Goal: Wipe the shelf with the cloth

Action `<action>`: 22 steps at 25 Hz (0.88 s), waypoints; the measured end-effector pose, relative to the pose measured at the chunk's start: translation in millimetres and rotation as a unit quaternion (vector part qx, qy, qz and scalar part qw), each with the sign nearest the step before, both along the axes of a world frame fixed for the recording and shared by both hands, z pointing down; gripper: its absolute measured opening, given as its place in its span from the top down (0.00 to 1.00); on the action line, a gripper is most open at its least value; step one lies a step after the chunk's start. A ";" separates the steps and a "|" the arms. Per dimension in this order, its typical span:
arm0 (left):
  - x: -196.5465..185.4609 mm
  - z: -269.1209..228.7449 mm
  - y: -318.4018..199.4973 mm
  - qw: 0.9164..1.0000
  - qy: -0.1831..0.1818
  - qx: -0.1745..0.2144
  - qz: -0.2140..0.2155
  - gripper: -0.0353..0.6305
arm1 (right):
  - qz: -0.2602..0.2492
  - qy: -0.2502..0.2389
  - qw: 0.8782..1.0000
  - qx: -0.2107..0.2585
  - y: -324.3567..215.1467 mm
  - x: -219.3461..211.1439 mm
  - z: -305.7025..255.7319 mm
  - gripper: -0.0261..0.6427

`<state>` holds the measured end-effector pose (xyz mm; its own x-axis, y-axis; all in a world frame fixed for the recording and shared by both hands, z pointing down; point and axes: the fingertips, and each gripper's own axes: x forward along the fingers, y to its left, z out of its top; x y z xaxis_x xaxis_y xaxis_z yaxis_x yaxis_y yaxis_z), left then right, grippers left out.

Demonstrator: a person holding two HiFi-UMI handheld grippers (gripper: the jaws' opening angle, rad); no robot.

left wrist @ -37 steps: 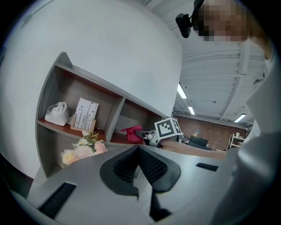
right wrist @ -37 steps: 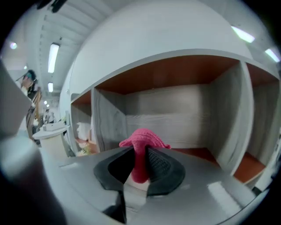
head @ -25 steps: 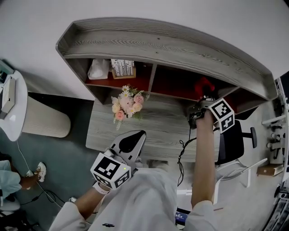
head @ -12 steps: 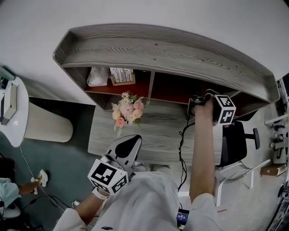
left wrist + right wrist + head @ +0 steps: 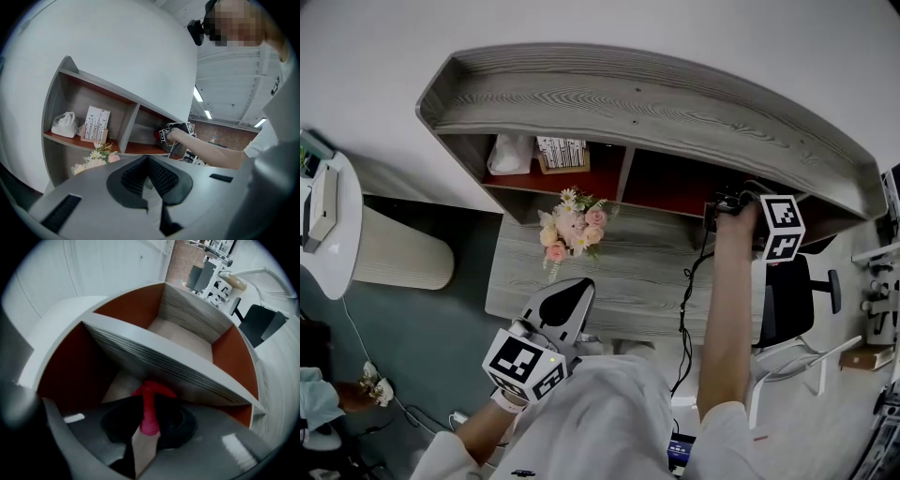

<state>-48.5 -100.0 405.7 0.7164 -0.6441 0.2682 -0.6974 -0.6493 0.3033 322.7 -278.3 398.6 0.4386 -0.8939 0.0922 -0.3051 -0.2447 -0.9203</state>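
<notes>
The grey wooden shelf (image 5: 637, 98) with red inner walls stands at the back of the desk. My right gripper (image 5: 724, 204) reaches into the shelf's right compartment. In the right gripper view that gripper (image 5: 150, 401) is shut on a red cloth (image 5: 148, 416), which bunches up against a grey shelf board (image 5: 140, 350). The head view hides the cloth behind the gripper. My left gripper (image 5: 561, 307) hangs low near my body, in front of the desk, shut with nothing in it (image 5: 146, 161).
A bouquet of pale flowers (image 5: 572, 228) lies on the desk (image 5: 628, 272). A white bag (image 5: 511, 153) and a printed card (image 5: 561, 153) fill the shelf's left compartment. A black chair (image 5: 787, 300) stands at the right, a round white table (image 5: 328, 225) at the left.
My right gripper has moved to the right and further into the right compartment, so the red cloth no longer shows in the head view. The left gripper has hardly moved.
</notes>
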 end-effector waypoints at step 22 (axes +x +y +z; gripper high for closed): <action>15.9 -2.1 19.0 1.000 0.011 0.003 0.028 0.94 | -0.022 0.050 0.994 0.090 72.1 -9.1 -56.3 0.84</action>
